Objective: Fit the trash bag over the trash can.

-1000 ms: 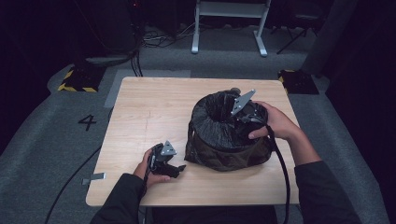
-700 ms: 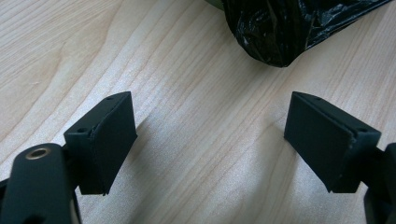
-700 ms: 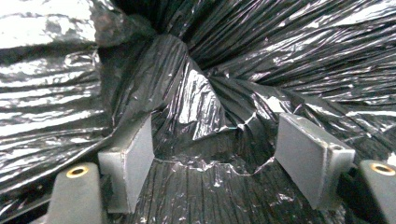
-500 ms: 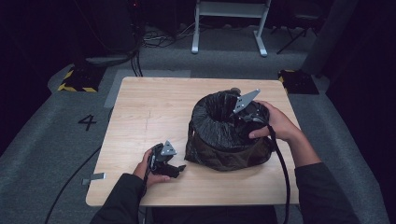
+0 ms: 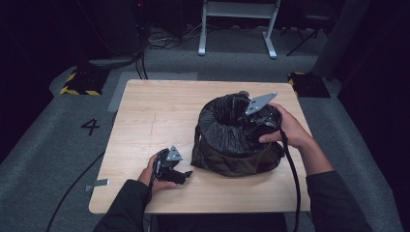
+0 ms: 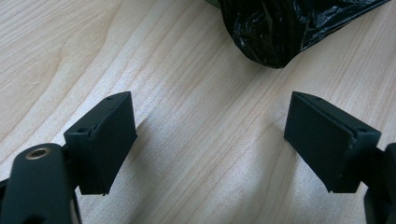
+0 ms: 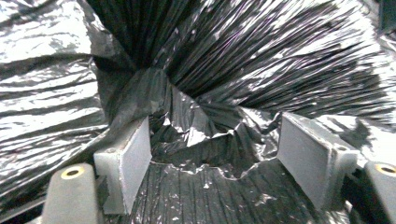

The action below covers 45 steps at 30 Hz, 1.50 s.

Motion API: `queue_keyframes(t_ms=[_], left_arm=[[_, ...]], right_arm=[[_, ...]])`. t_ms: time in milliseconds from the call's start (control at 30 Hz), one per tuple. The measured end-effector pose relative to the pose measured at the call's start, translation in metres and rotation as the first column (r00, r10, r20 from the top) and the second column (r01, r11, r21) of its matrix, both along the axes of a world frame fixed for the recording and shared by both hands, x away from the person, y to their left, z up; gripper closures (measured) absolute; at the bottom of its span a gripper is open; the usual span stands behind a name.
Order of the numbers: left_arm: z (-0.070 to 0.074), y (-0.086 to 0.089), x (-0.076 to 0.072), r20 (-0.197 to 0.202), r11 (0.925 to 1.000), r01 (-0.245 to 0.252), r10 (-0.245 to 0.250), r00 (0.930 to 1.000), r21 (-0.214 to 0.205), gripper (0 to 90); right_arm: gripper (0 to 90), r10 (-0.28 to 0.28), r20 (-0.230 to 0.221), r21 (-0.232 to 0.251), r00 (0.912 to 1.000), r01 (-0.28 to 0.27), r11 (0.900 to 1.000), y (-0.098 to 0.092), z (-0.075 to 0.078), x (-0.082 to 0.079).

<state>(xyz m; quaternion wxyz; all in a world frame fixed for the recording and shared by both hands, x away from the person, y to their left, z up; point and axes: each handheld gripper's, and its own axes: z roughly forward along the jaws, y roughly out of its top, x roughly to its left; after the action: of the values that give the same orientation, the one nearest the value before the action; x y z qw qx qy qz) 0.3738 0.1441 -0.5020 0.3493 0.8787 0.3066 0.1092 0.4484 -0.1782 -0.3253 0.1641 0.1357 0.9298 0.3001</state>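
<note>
Lining a dark olive fabric bin [image 5: 232,162] with a crinkled black plastic bag [image 5: 227,123], right of centre on the pale wooden surface [image 5: 159,111] in the high view. Bag already inside the bin, its rim rolled outward over most of the top edge, mouth open. Right claw [image 5: 261,118] poised at the right rim of the bag, tipped down into the opening; in the right gripper view, jaws spread wide with a ridge of black film [image 7: 201,140] bunched between them, not pinched. Left claw [image 5: 181,175] low at the lower left of the bin, just beside its base; in the left gripper view, jaws wide apart over bare wood, gripping nothing, a fold of the bag hanging at the top edge of the frame. Judged from this: insertion done, cuff mostly turned over; left to do, probably, pressing the film down into the bottom and evening out the rim.
</note>
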Motion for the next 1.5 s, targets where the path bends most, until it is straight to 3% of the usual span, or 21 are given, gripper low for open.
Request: queue_keyframes(t_ms=[167,900,1067,1500], left_arm=[[0.000,0.000,0.000,0.000,1.0000,0.000,0.000,1.0000,0.000,16.8],[0.000,0.000,0.000,0.000,1.0000,0.000,0.000,1.0000,-0.001,17.0],[0.000,0.000,0.000,0.000,1.0000,0.000,0.000,1.0000,-0.001,17.0],[0.000,0.000,0.000,0.000,1.0000,0.000,0.000,1.0000,-0.001,17.0]], right_arm=[[26.3,-0.002,0.022,0.077,0.9998,0.000,0.9970,-0.007,0.005,-0.003],[25.3,-0.059,0.080,0.208,0.9951,0.042,0.9773,-0.037,0.017,-0.021],[25.0,-0.077,0.097,0.227,0.9922,0.053,0.9723,-0.043,0.019,-0.028],[24.5,-0.143,0.127,0.214,0.9815,0.114,0.9702,-0.061,0.020,-0.045]])
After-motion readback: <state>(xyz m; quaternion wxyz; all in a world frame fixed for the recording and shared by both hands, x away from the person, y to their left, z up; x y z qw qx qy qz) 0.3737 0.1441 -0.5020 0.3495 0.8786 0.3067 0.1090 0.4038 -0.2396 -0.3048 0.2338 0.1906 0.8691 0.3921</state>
